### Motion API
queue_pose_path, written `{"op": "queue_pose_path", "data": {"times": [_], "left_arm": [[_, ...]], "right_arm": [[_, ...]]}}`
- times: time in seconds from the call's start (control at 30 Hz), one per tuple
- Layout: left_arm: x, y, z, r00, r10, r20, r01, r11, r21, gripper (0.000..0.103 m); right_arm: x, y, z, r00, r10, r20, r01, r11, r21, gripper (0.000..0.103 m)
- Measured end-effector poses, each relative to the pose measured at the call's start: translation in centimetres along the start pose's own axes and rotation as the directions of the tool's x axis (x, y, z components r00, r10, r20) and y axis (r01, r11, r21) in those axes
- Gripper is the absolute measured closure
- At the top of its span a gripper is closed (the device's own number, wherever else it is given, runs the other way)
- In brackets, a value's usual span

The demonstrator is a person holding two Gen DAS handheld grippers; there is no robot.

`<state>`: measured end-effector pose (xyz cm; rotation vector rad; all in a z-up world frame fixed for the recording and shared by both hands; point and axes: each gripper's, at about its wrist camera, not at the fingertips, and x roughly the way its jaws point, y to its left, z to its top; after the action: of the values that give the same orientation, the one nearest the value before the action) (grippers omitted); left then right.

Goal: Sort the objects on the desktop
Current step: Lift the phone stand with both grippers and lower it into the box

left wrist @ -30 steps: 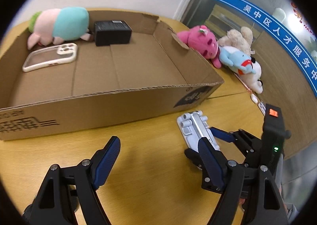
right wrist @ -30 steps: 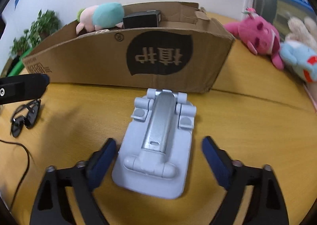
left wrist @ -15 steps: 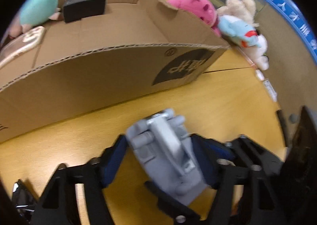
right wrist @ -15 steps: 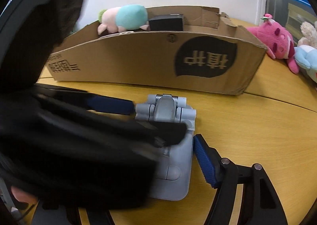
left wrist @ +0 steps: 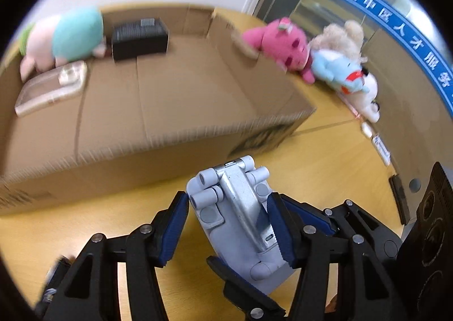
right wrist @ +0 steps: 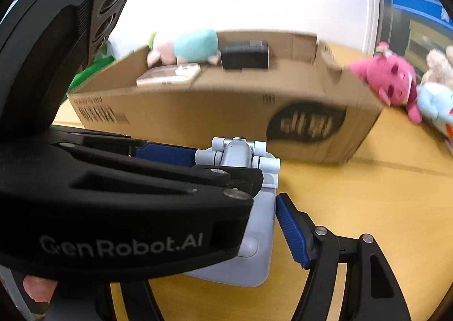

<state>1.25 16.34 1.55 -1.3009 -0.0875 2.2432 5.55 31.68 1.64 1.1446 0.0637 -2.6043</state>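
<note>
A grey folding phone stand [left wrist: 240, 216] sits between the blue pads of my left gripper [left wrist: 226, 222], which is shut on it above the wooden desk. It also shows in the right wrist view [right wrist: 254, 202]. My right gripper [right wrist: 254, 224] also grips the stand: its right pad [right wrist: 291, 233] is against the stand's edge, and its left finger is hidden behind the left gripper's body [right wrist: 113, 193]. The cardboard box [left wrist: 170, 134] stands just beyond, holding a teal and pink plush [left wrist: 68, 35], a black box [left wrist: 138, 38] and a clear phone case [left wrist: 51, 86].
A pink plush [left wrist: 283, 40], a beige plush [left wrist: 339, 35] and a blue and white plush [left wrist: 348, 80] lie on the desk right of the box. Small flat items [left wrist: 379, 145] lie near the desk's right edge. Green leaves [right wrist: 93, 69] show left of the box.
My left gripper swung right onto the stand and closed on it. The right gripper narrowed onto the stand. Both now hold it, lifted and tilted, closer to the box.
</note>
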Motion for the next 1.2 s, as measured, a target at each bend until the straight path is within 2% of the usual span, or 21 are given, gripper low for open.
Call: {"op": "queue_pose_path", "data": {"times": [0.13, 0.23, 0.37, 0.5, 0.67, 0.77, 0.83, 1.0, 1.1, 1.2], "left_arm": [[-3.7, -1.1, 2.9, 0.996, 0.002, 0.093, -0.006, 0.999, 0.047, 0.047], [-6.5, -2.0, 6.1, 0.987, -0.007, 0.163, -0.008, 0.996, 0.086, 0.047], [-10.2, -3.2, 10.7, 0.966, -0.033, 0.256, 0.000, 0.992, 0.127, 0.046], [-13.9, -4.3, 15.8, 0.933, -0.034, 0.358, -0.028, 0.986, 0.166, 0.047], [-16.2, -3.8, 22.3, 0.916, -0.060, 0.397, -0.005, 0.987, 0.161, 0.047], [-16.0, -3.3, 25.7, 0.911, -0.053, 0.408, -0.016, 0.986, 0.163, 0.046], [-14.9, -2.7, 27.5, 0.916, -0.046, 0.398, -0.017, 0.988, 0.154, 0.047], [-8.0, 0.1, 31.8, 0.953, -0.023, 0.303, -0.014, 0.993, 0.120, 0.047], [-2.2, 2.5, 32.8, 0.978, -0.021, 0.207, 0.005, 0.997, 0.074, 0.047], [4.1, 4.8, 32.5, 0.994, -0.031, 0.101, 0.029, 0.999, 0.023, 0.047]], "right_arm": [[-2.5, 0.5, 2.9, 0.996, -0.020, 0.083, 0.023, 0.999, -0.027, 0.035], [-4.5, 0.6, 6.1, 0.986, -0.044, 0.163, 0.054, 0.997, -0.054, 0.035], [-7.4, 0.3, 11.1, 0.961, -0.069, 0.269, 0.094, 0.992, -0.081, 0.035], [-9.9, 0.0, 16.8, 0.926, -0.084, 0.368, 0.135, 0.984, -0.114, 0.035], [-11.6, -0.9, 23.8, 0.898, -0.080, 0.433, 0.154, 0.978, -0.137, 0.035], [-11.3, -1.7, 27.7, 0.895, -0.081, 0.438, 0.161, 0.975, -0.149, 0.035], [-10.3, -2.5, 30.1, 0.901, -0.081, 0.426, 0.159, 0.976, -0.151, 0.035], [-4.7, -6.0, 34.5, 0.942, -0.065, 0.329, 0.110, 0.987, -0.120, 0.035], [1.1, -8.5, 35.2, 0.971, -0.054, 0.232, 0.075, 0.994, -0.083, 0.035], [6.7, -10.6, 33.7, 0.991, -0.034, 0.132, 0.039, 0.999, -0.035, 0.035]]}}
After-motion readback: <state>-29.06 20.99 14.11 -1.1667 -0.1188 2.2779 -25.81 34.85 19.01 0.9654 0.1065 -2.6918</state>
